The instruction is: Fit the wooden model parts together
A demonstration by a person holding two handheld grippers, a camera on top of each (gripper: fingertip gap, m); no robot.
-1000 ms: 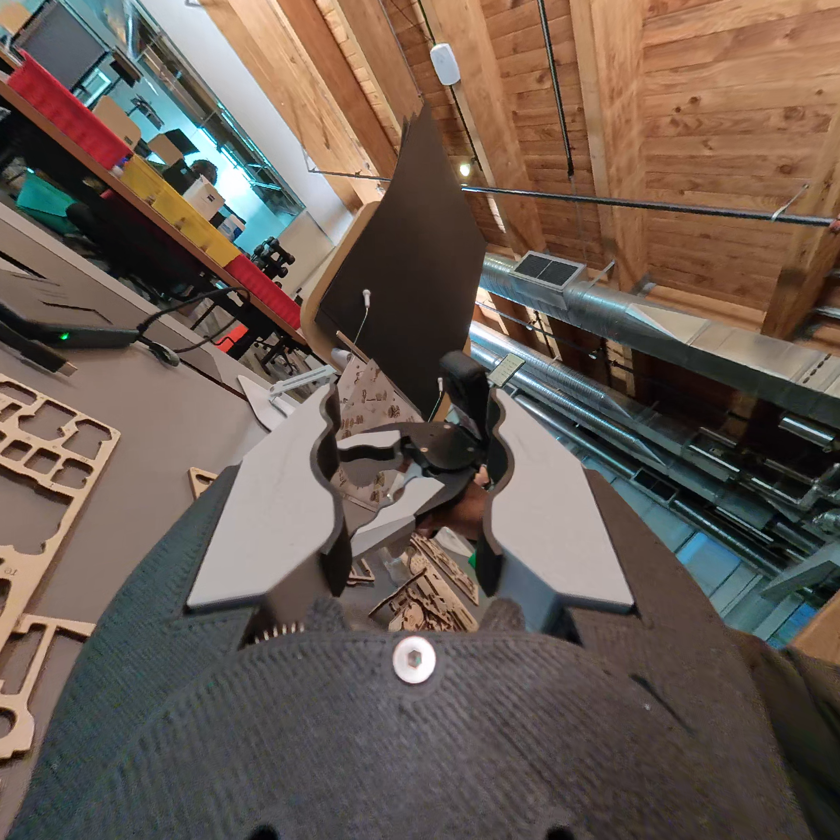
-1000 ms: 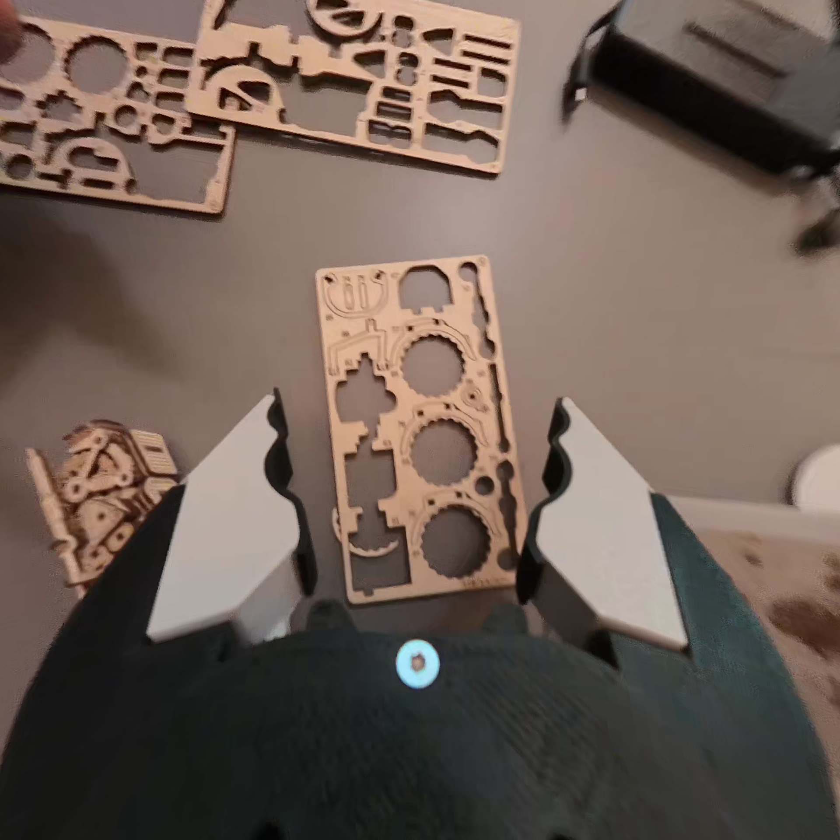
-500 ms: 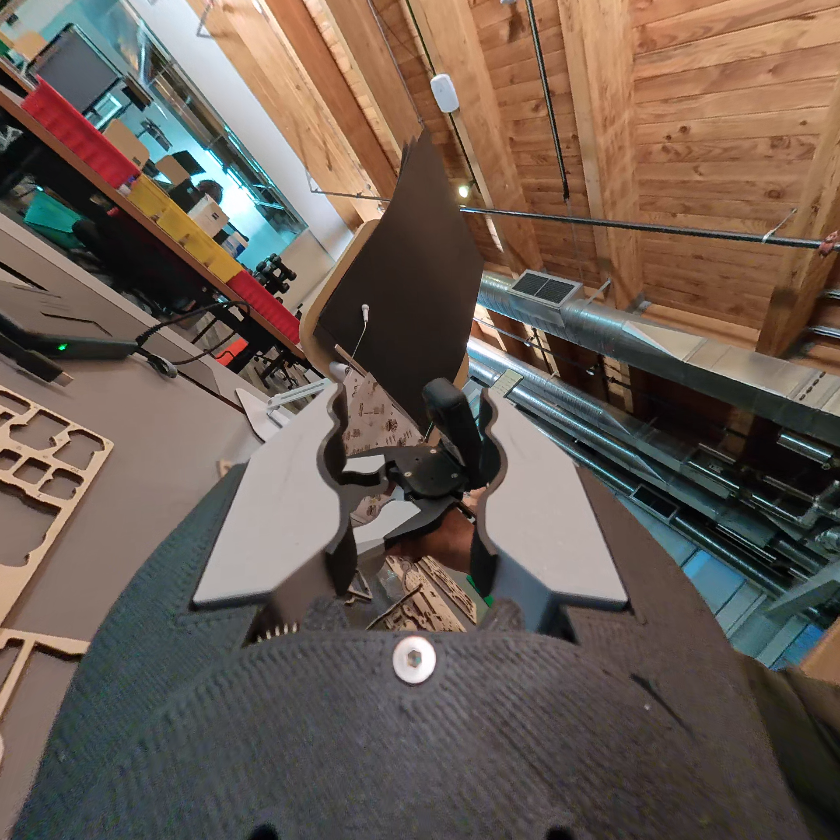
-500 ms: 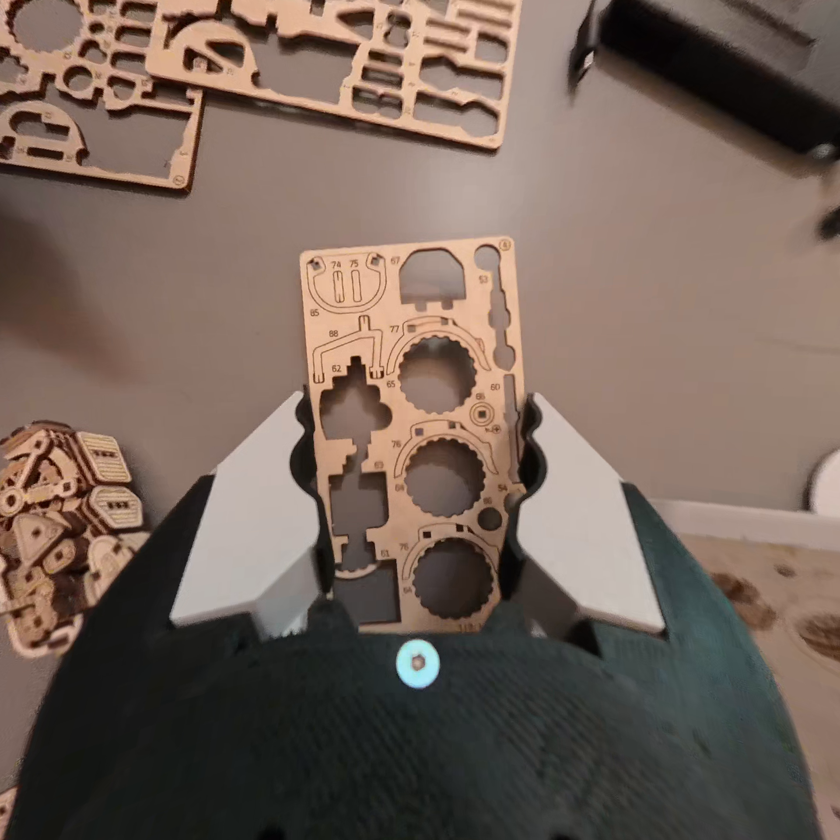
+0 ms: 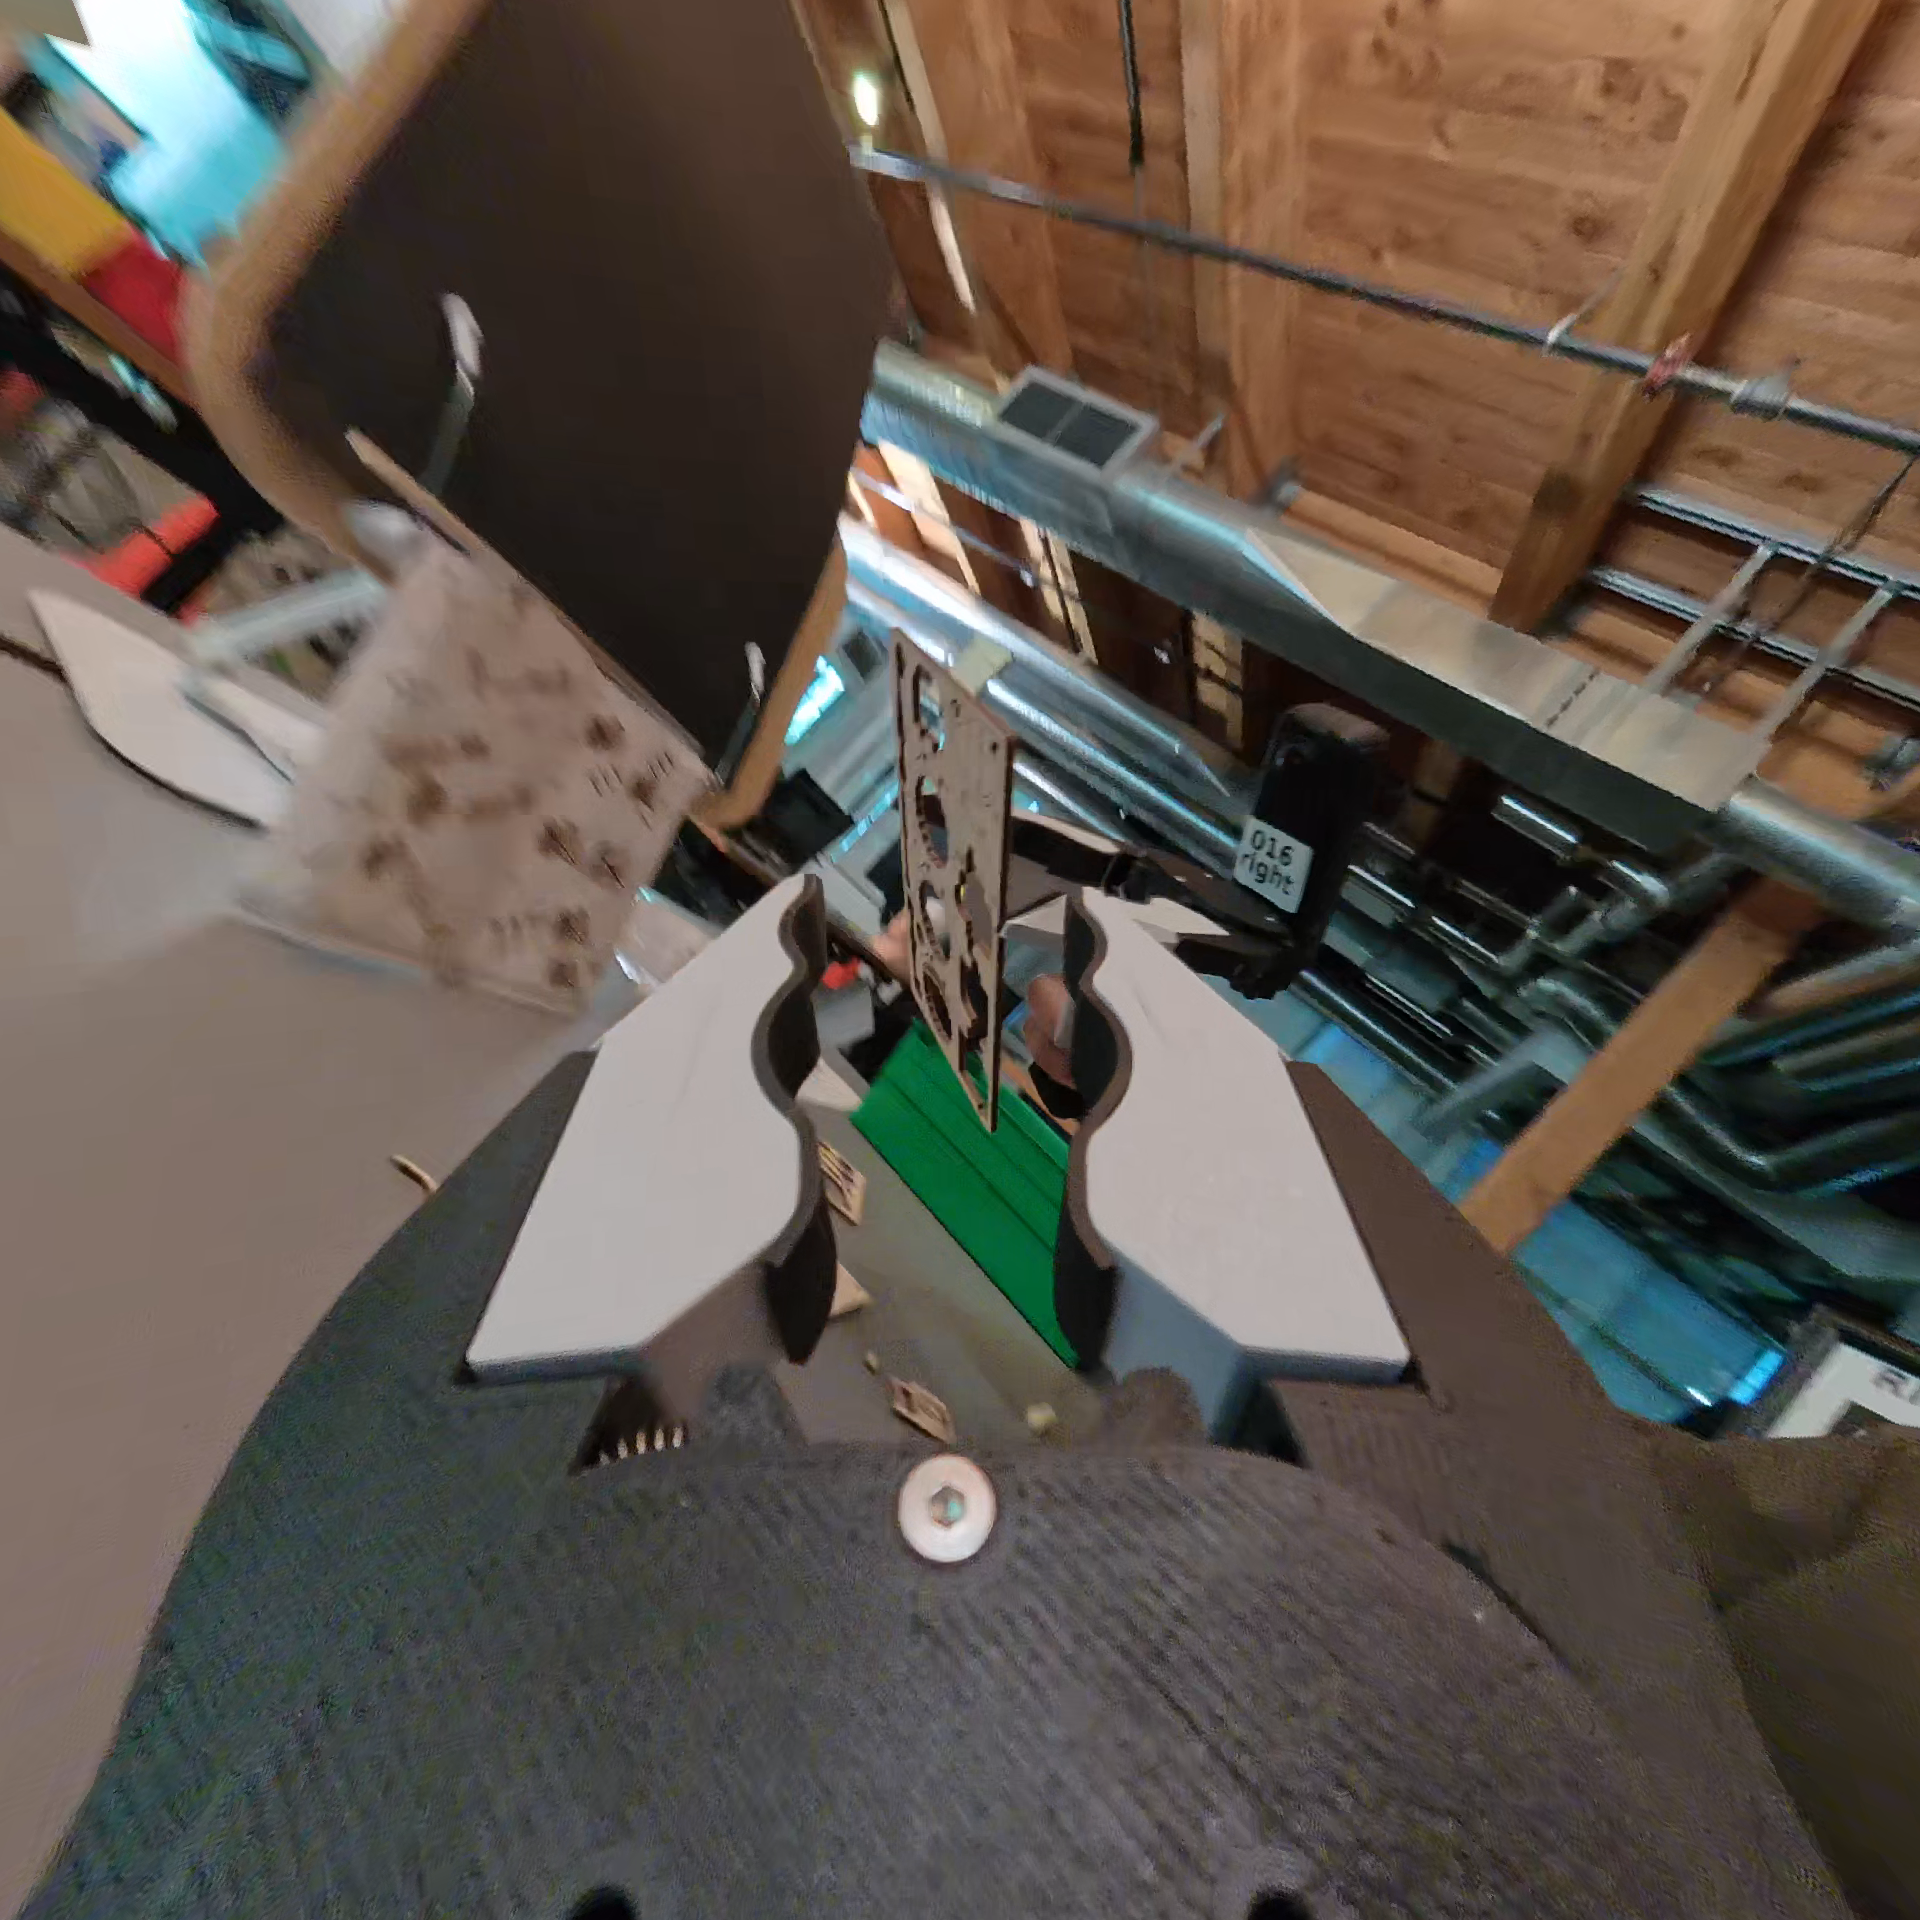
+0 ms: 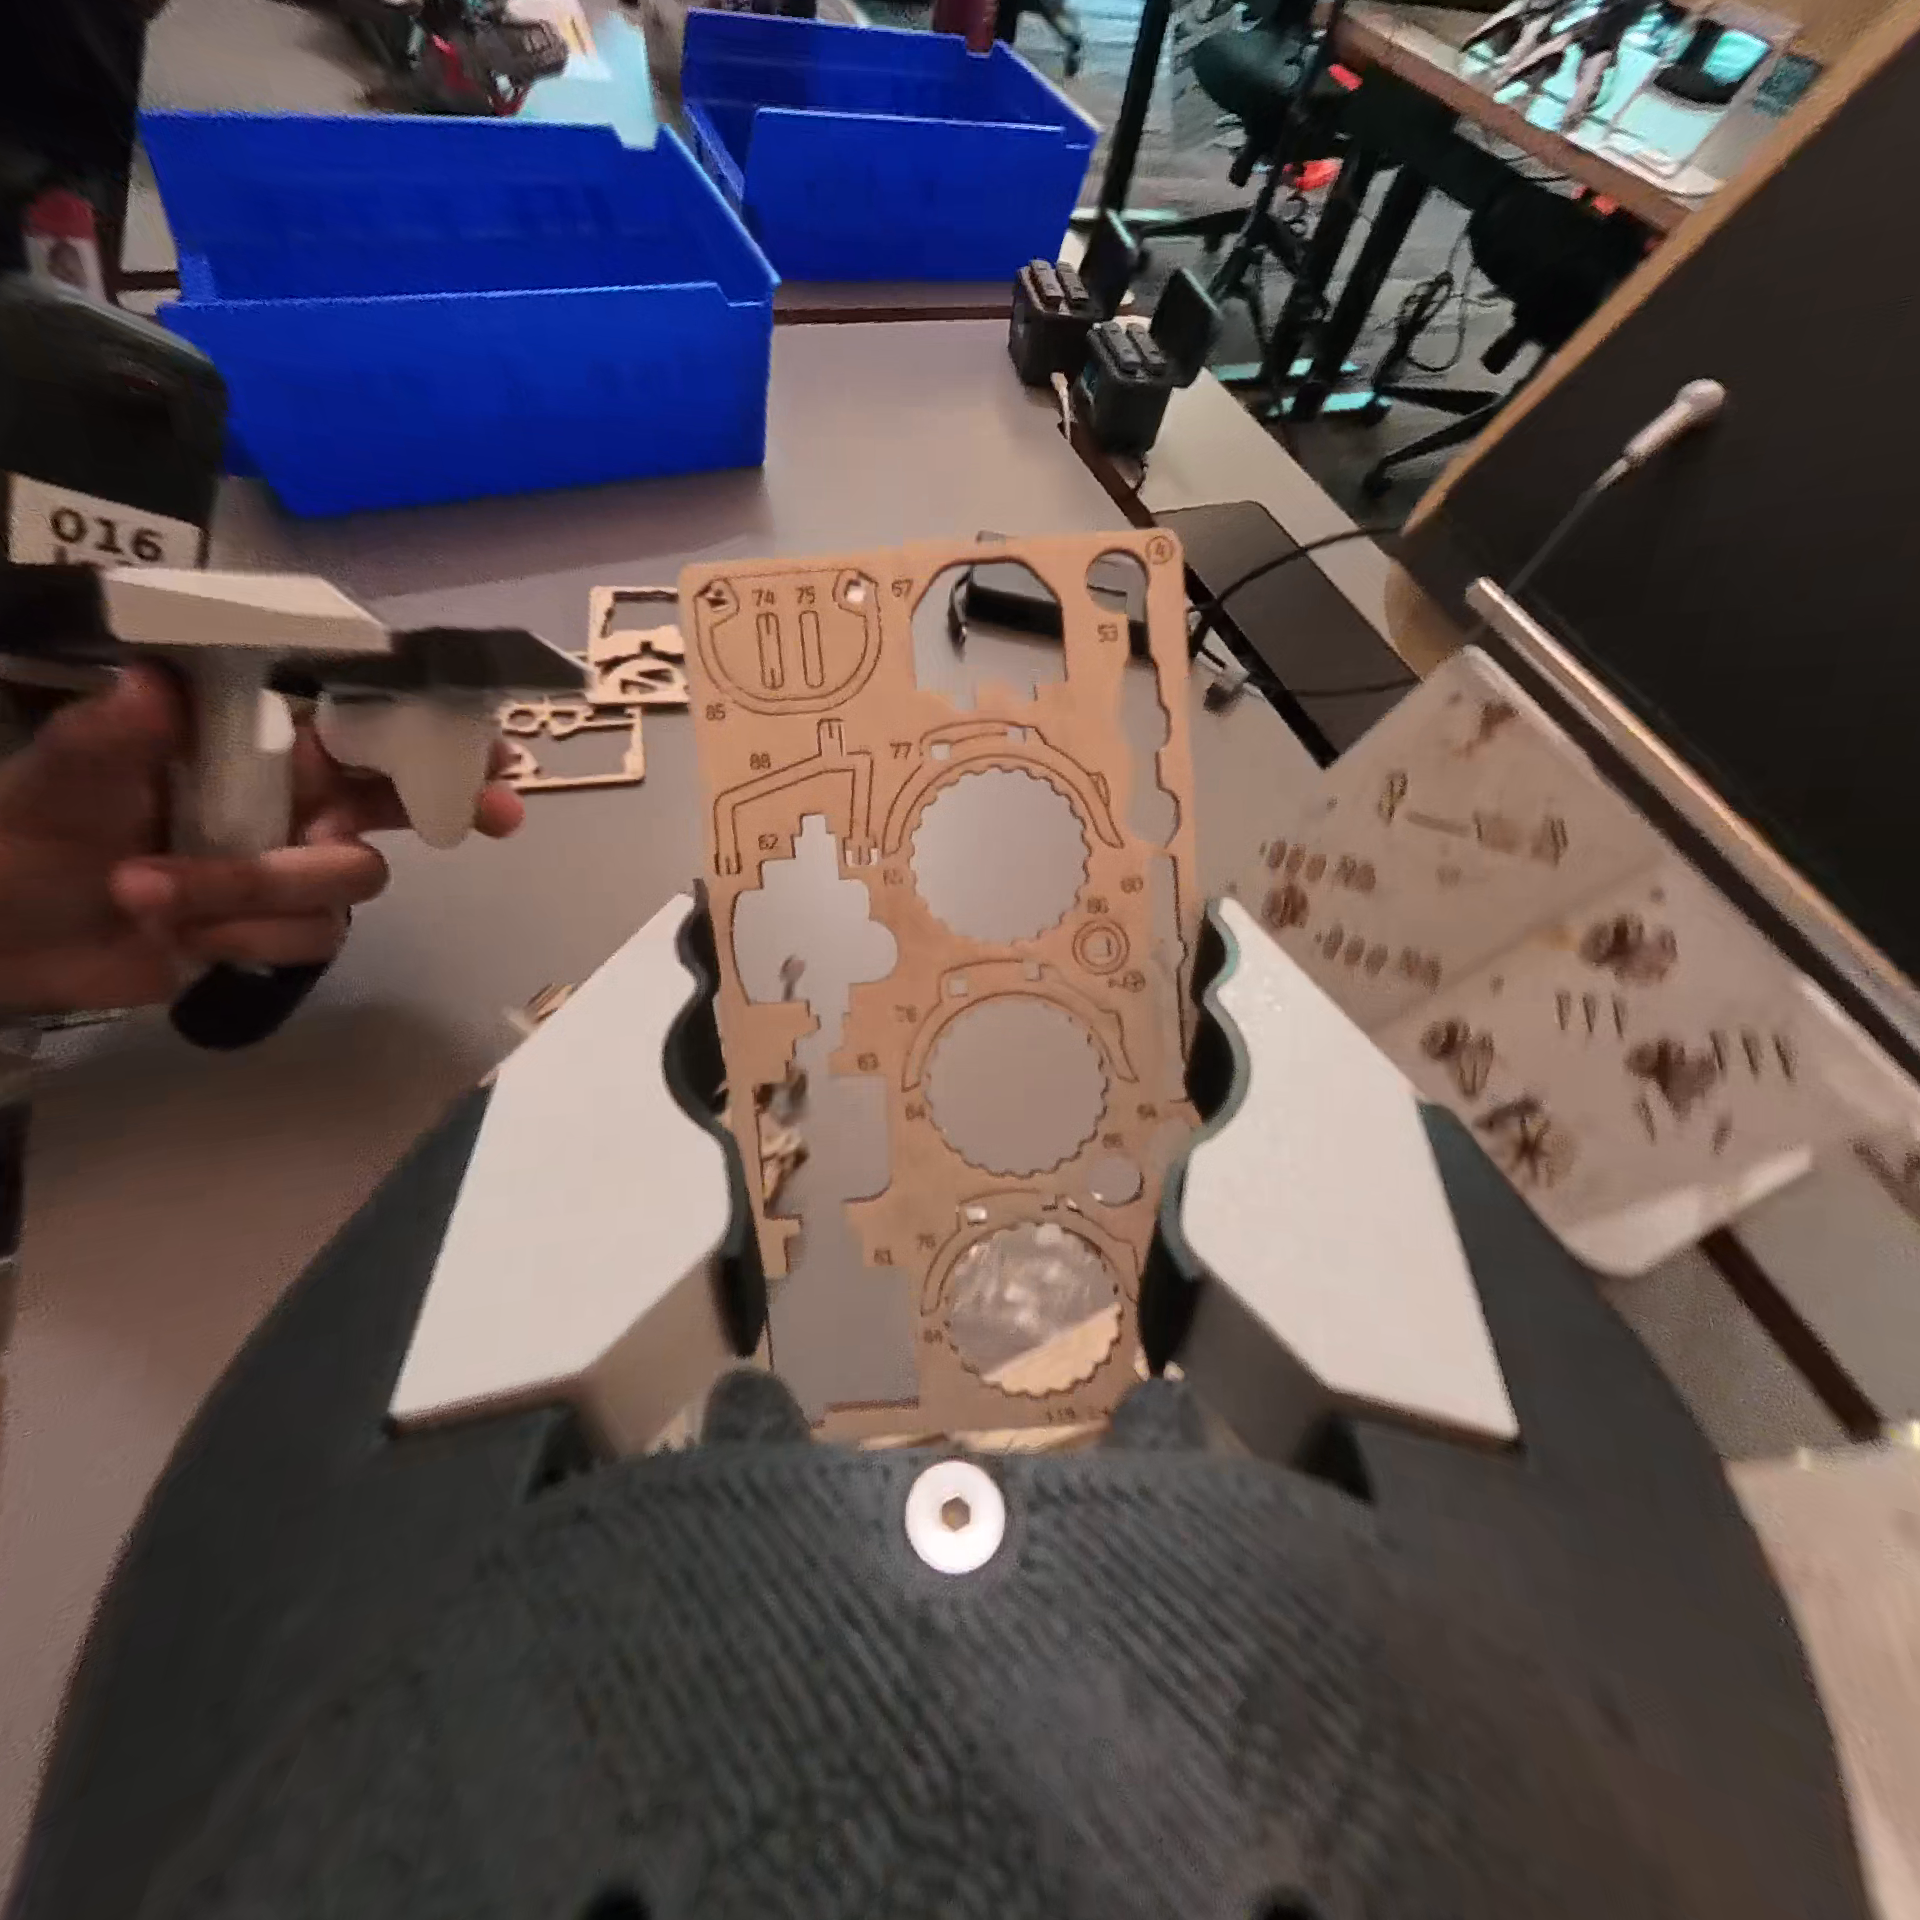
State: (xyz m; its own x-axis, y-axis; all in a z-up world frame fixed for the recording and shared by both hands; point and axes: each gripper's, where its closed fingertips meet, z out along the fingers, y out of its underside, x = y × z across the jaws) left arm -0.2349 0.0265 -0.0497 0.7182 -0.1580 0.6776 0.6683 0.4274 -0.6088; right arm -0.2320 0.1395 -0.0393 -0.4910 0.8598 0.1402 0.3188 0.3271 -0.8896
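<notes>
My right gripper point(image 6: 951, 935) is shut on a wooden part sheet point(image 6: 883, 1070) with round toothed cut-outs. It grips the sheet by its two long edges and holds it upright above the grey table point(image 6: 935, 416). The left wrist view shows the sheet edge-on point(image 5: 956, 831) with the right gripper point(image 5: 1143, 883) behind it. My left gripper point(image 5: 940, 914) is open and empty. In the right wrist view it point(image 6: 488, 665) points at the sheet's upper left edge, a short gap away, held by a hand point(image 6: 125, 831).
Other wooden sheets point(image 6: 613, 686) lie flat on the table behind. Blue bins point(image 6: 468, 312) stand at the back left. A propped instruction page point(image 6: 1507, 987) and a dark board point(image 6: 1714, 520) stand on the right. Small loose wooden pieces point(image 5: 842, 1174) and a green block point(image 5: 966, 1195) lie below.
My right gripper closed on the part sheet and lifted it off the table to upright. My left gripper swung toward it and stays open.
</notes>
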